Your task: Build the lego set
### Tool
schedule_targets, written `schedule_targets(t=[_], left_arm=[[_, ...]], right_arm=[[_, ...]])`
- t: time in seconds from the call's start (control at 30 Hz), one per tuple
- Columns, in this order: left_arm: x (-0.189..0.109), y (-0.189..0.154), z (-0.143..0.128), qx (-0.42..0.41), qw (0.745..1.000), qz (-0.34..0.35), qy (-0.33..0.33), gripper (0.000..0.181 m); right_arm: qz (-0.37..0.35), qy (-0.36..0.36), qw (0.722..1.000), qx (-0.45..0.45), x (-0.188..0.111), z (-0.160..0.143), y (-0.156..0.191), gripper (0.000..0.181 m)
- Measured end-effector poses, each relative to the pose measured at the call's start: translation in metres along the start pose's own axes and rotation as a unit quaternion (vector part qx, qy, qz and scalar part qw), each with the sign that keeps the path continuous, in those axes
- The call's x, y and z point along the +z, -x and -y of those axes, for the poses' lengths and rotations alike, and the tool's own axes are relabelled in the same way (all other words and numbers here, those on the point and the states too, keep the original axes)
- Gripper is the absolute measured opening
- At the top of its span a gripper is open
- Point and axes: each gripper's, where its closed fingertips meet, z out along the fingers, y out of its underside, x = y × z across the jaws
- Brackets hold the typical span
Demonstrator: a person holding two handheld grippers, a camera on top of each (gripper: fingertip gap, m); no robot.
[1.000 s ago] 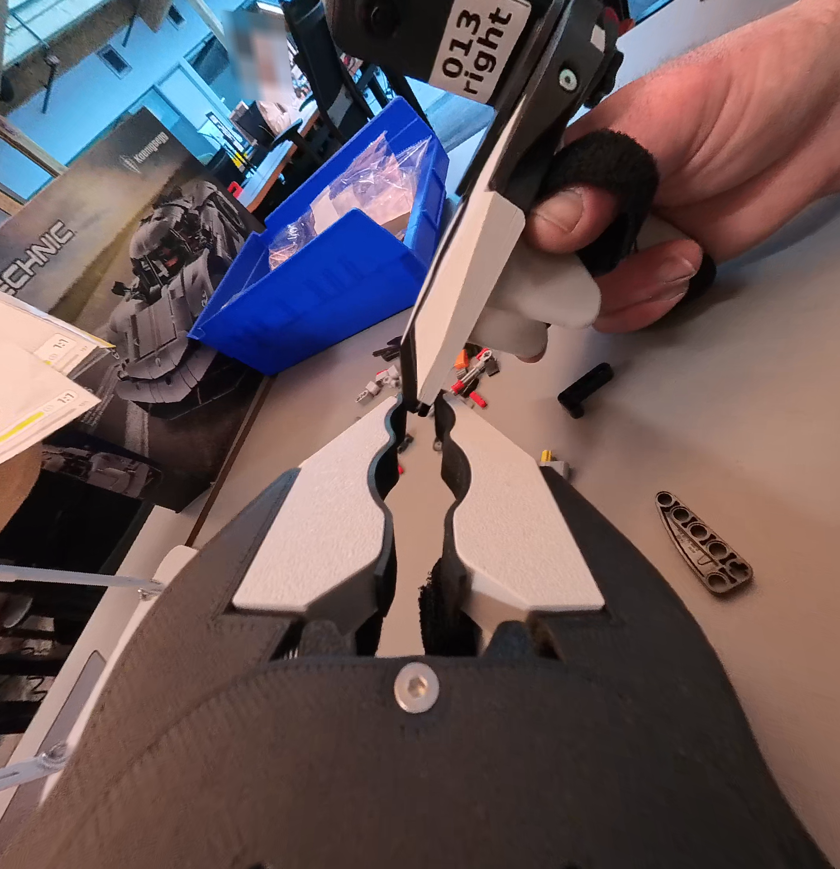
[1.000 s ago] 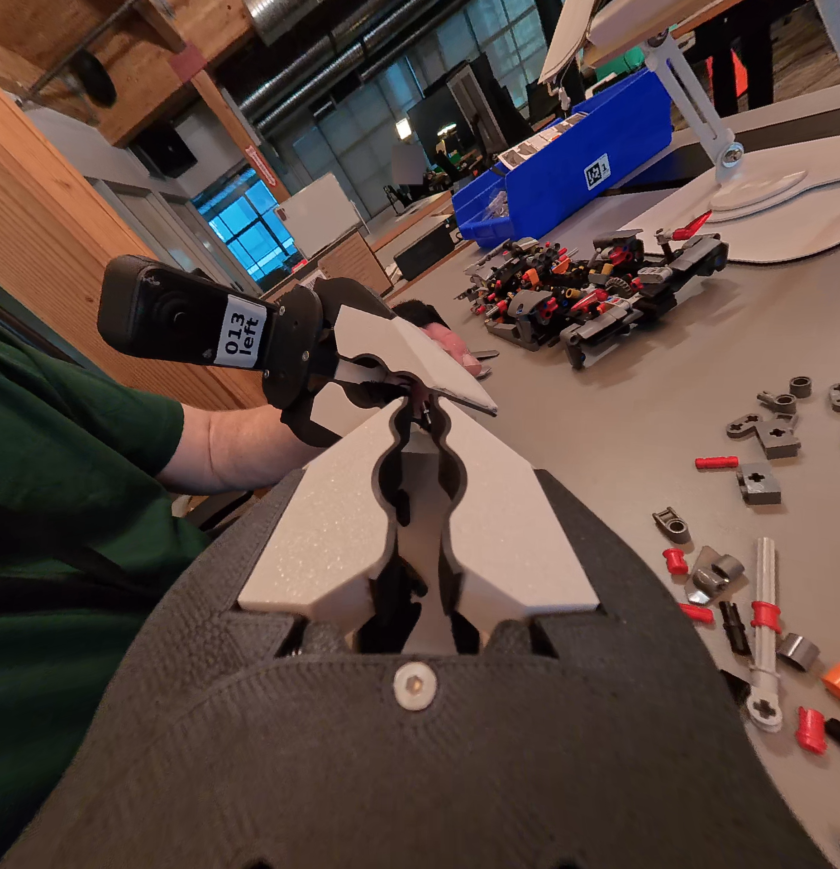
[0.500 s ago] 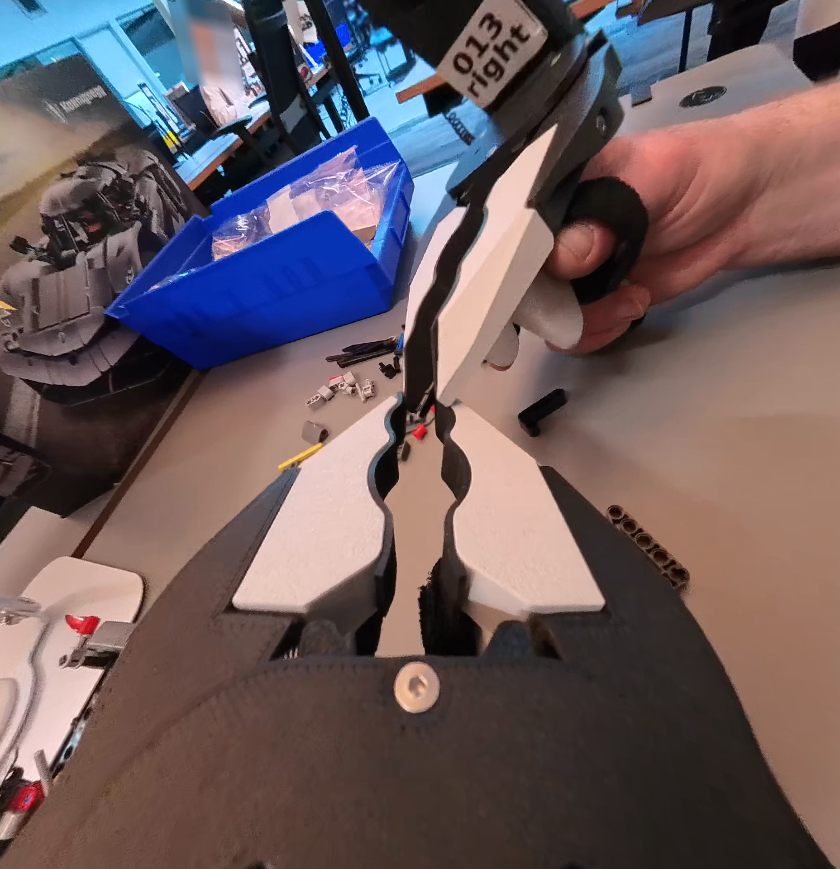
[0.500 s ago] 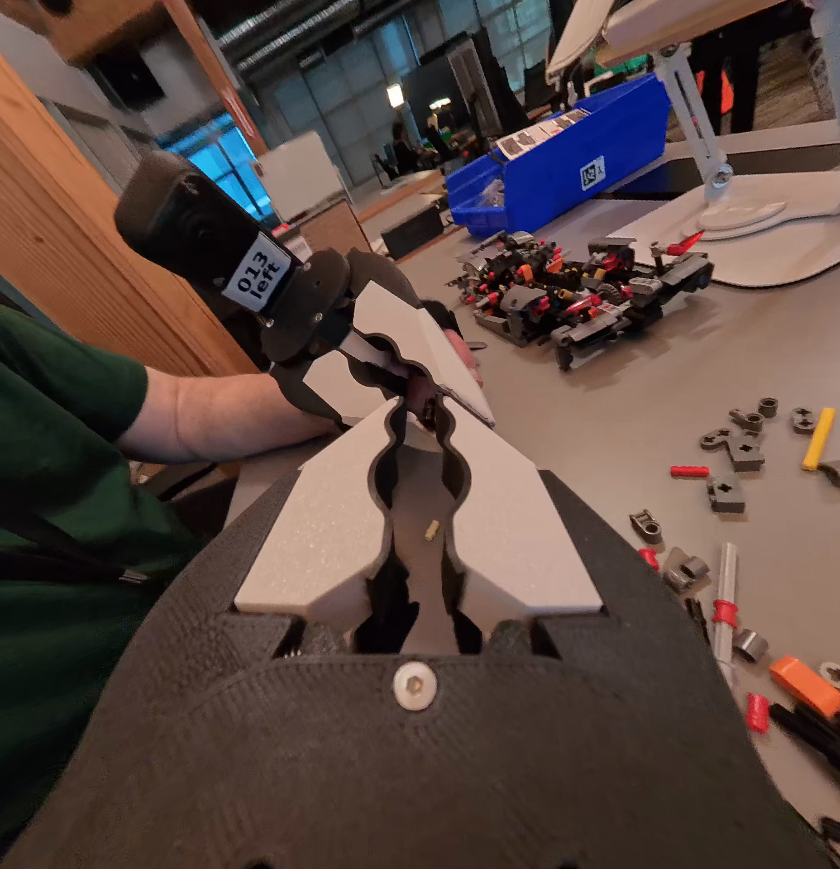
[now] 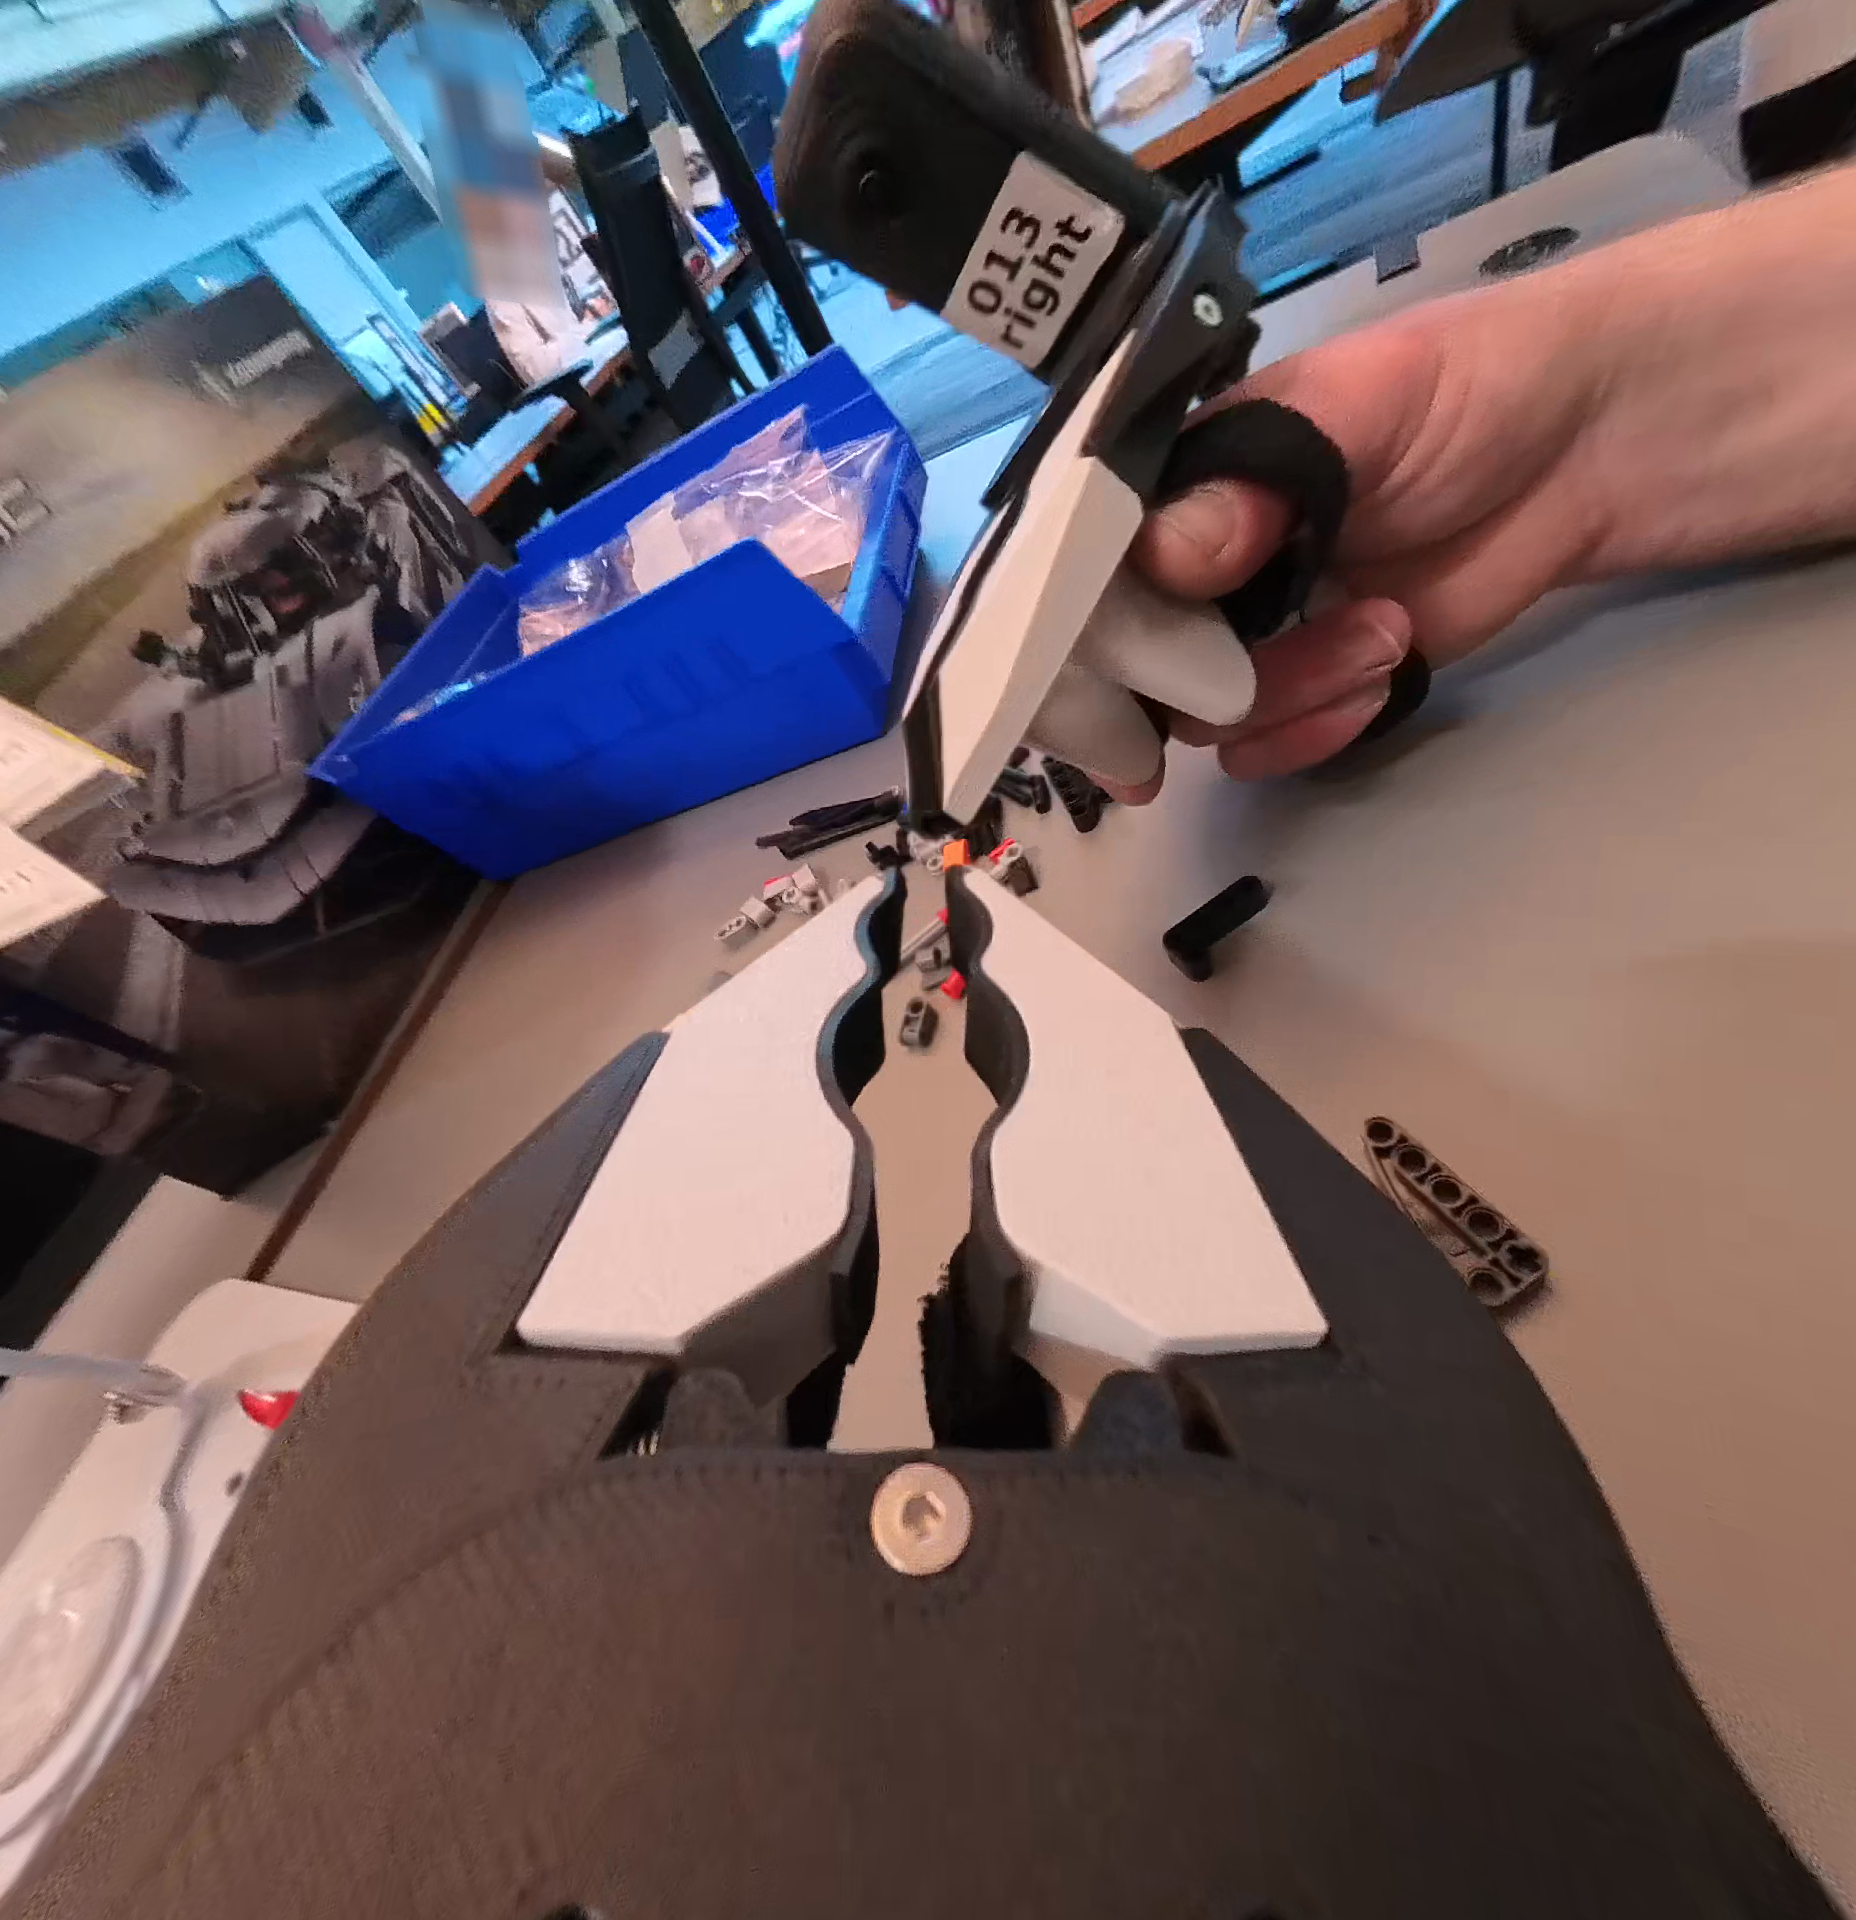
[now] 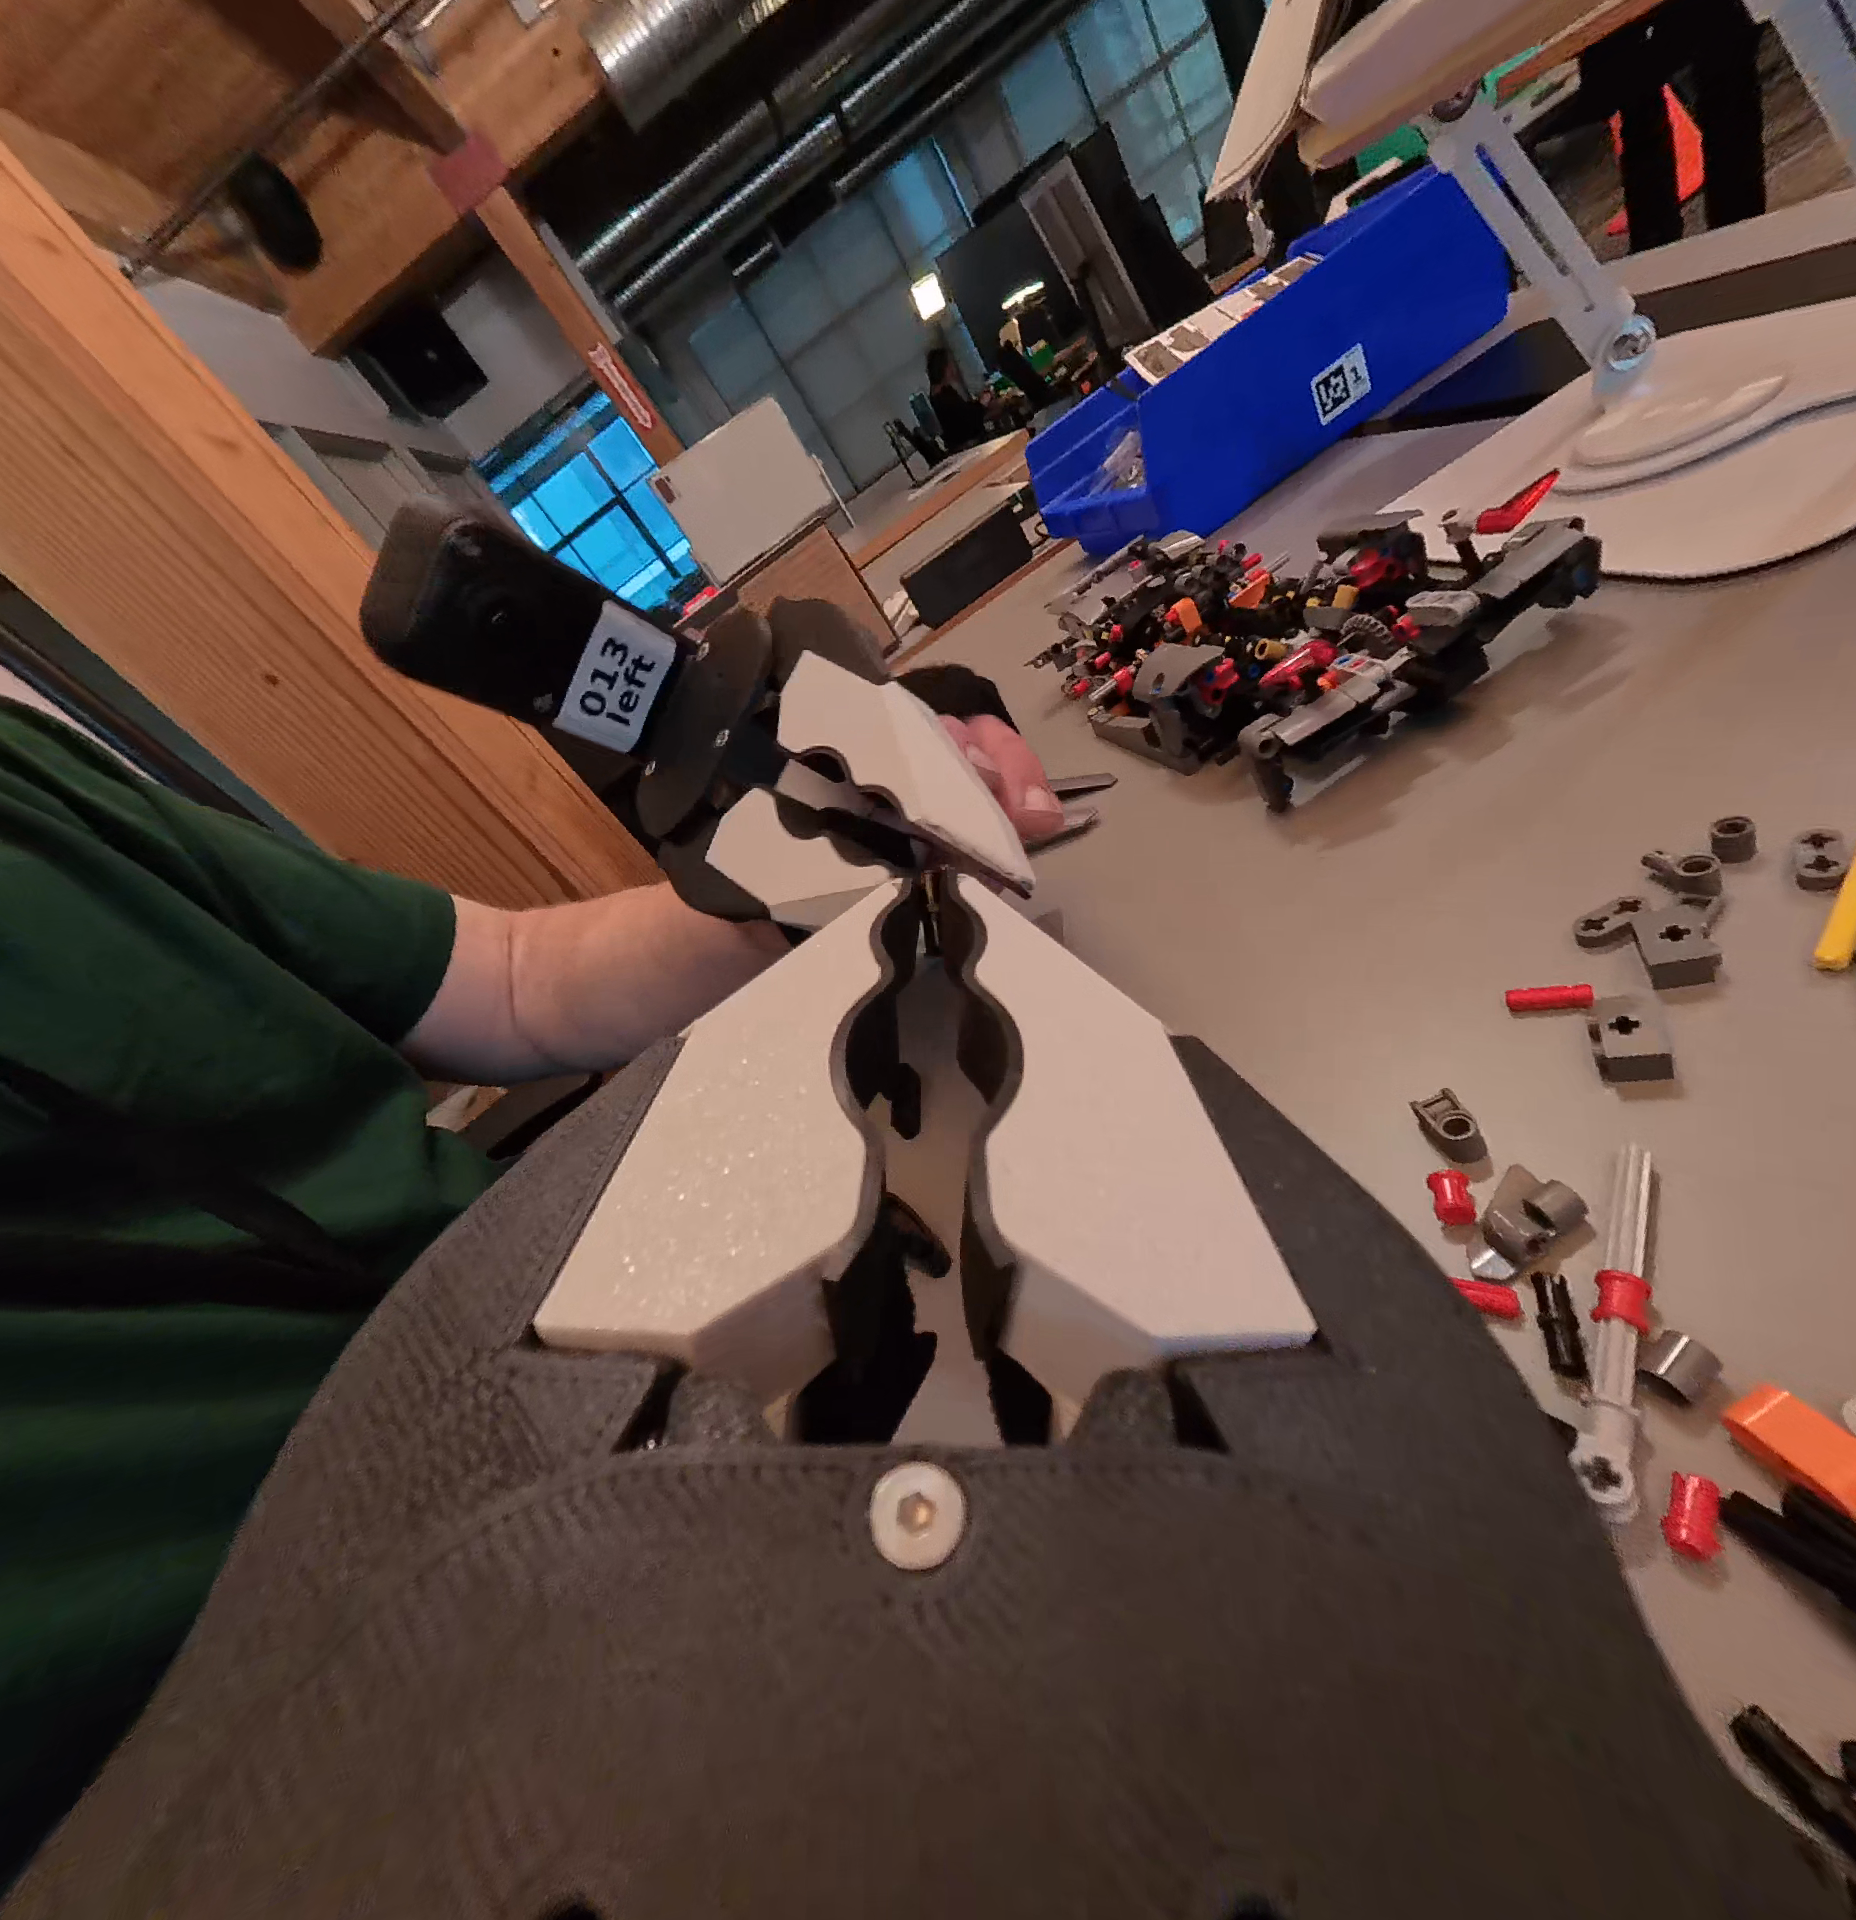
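A tiny dark lego piece [image 6: 932, 906] sits at the tip of the right gripper [image 6: 929, 920], pinched between fingers that are nearly closed w/ only a thin gap at the tip. It's too small to say what kind of part it is. The left gripper [image 5: 924, 894] meets it tip to tip, above the table [image 5: 1526, 1039]. Its fingers stand a narrow slot apart, and I can't tell whether they hold anything. In the left wrist view the right gripper [image 5: 929, 821] comes down steeply from above, a hand [image 5: 1423, 499] wrapped round its grip.

Main risk, as I judge it: the piece is held by very little surface, so any sideways push while mating the 2 tips could twist it or pop it out. If dropped it lands among the loose parts [image 5: 934, 977] right under the tips, hard to pick out again. Also the 2 grippers approach at quite diff angles, so a pin or hole may not line up; forcing it would likely skew the grip rather than seat the part.

Further out: the half-built model [image 6: 1319, 665] lies well apart on the table, w/ more scattered pieces [image 6: 1630, 935] to the right, incl. red pins, grey connectors and a yellow axle [image 6: 1851, 894]. A blue bin [image 5: 633, 686] w/ bags stands beyond, and a dark curved beam [image 5: 1454, 1205] lies off to the side. A sweep of either gripper could knock the near bits about.
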Motion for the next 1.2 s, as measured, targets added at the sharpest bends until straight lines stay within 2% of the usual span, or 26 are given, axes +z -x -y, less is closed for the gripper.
schedule_targets(t=[0.2,0.37,0.6,0.8,1.2], left_arm=[[0.000,-0.003,0.004,0.092,0.995,0.037,0.019,0.017],[-0.001,-0.001,0.004,0.144,0.987,0.066,0.040,0.009],[0.000,0.005,0.001,0.164,0.979,0.098,0.071,0.006],[0.002,0.010,-0.006,0.159,0.975,0.119,0.102,0.006],[-0.001,0.009,0.006,0.169,0.977,0.118,0.057,0.007]], right_arm=[[0.011,0.015,1.000,0.018,0.004,-0.006,0.001,0.002],[0.011,0.005,0.999,0.040,0.003,-0.004,-0.002,0.002],[-0.002,-0.009,0.999,0.051,0.004,-0.002,-0.006,0.003],[-0.049,-0.017,0.998,0.028,0.006,0.000,-0.015,0.003],[-0.028,-0.033,0.998,0.050,0.001,0.006,-0.011,0.002]])
